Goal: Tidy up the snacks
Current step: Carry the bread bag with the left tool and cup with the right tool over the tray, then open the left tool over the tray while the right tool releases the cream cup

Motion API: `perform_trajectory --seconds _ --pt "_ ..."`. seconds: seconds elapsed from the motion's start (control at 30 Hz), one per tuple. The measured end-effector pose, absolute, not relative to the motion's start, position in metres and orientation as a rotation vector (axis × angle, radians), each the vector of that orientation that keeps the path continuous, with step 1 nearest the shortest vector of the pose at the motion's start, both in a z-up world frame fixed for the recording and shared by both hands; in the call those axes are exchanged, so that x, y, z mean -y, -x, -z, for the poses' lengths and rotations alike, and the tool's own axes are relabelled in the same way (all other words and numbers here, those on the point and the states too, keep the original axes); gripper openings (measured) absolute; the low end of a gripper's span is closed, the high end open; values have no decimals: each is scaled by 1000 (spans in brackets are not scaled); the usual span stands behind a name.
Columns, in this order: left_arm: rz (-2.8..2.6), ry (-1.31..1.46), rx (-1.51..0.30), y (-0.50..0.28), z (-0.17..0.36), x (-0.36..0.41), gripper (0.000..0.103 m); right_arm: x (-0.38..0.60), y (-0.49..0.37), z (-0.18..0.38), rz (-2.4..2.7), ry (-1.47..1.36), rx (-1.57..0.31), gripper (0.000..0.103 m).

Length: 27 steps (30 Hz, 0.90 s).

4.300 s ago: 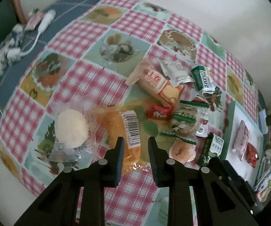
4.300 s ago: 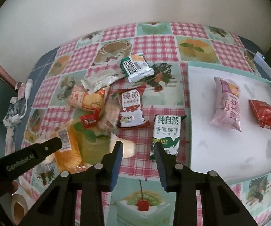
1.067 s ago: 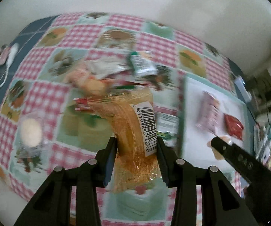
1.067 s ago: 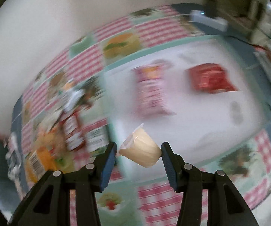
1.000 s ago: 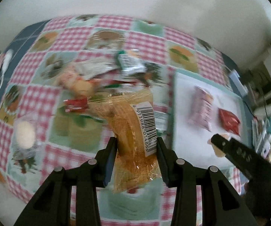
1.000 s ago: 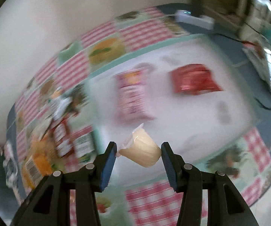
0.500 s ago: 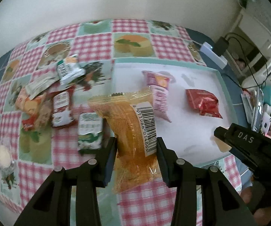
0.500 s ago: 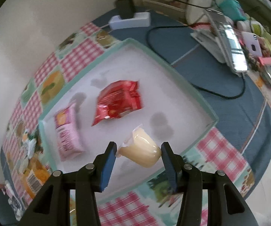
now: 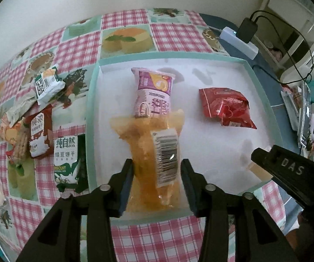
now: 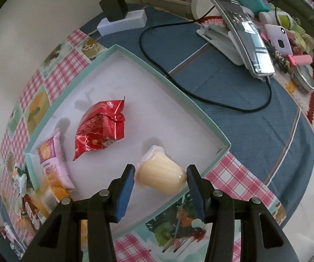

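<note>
Orange snack pack (image 9: 157, 152), clear wrapper with barcode label, sits between the fingers of the left gripper (image 9: 157, 174). Jaws have just been opening; pads now stand off the wrapper on both sides, a sliver of gap on each. Pack's lower end lies over the near wall of the tray (image 9: 253, 87); its top end overlaps the bottom of the pink packet (image 9: 154, 93).

Cream jelly cup (image 10: 161, 176), lid end tilted up and to the left, spans the right gripper (image 10: 160, 183). Right pad touches the cup's base; left pad sits at its lid rim. Pinched across its length, as far as the right wrist view shows. Cup hangs over the tray floor near the tray's near right corner.

Tray: shallow, white inside, mint-green rim, on a checked pink tablecloth (image 9: 174, 37) printed with cakes. Inside it, counted: one pink packet lying lengthwise, one red packet (image 9: 226, 107) to its right, well apart from it, plus the orange pack partly in.

Left of the tray, on the cloth: a loose heap of snacks (image 9: 36, 118). One green biscuit pack (image 9: 66, 163) just beside the tray wall, one brown-red pack, one small green-white pack further back, several others overlapping, count unclear.

Right of the tray, on blue cloth: one power strip (image 10: 124, 21) with a black adapter plugged in, one phone on a stand (image 10: 244, 37), a cable running between.
</note>
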<state>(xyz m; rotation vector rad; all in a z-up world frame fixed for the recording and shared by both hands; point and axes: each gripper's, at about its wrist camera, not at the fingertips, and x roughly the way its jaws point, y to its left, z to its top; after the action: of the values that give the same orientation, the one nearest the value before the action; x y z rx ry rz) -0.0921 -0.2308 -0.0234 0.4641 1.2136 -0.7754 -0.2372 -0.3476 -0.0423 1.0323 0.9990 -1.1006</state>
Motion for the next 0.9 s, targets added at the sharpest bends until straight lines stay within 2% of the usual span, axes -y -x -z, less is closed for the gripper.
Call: perform_trajectory --seconds 0.03,0.1,0.57,0.63,0.73,0.8,0.9 --pt "781 -456 -1218 91 22 230 64 347 236 43 1103 -1030 -1004 52" --pt "787 -434 -1224 89 18 227 70 347 234 44 1101 -1026 -1011 52" --pt "535 -285 -1287 23 6 162 75 343 219 47 1106 -965 -1065 54" --pt "487 -288 -1279 12 6 150 88 342 217 48 1103 -960 -1073 60" --pt "435 -276 -1281 -3 7 133 88 339 213 47 1105 -937 -1081 63" --pt "407 -278 -1289 -10 10 126 88 337 210 47 1100 -922 -1083 70" --pt "363 -283 -1310 -18 16 116 88 332 203 46 1095 -891 -1091 74"
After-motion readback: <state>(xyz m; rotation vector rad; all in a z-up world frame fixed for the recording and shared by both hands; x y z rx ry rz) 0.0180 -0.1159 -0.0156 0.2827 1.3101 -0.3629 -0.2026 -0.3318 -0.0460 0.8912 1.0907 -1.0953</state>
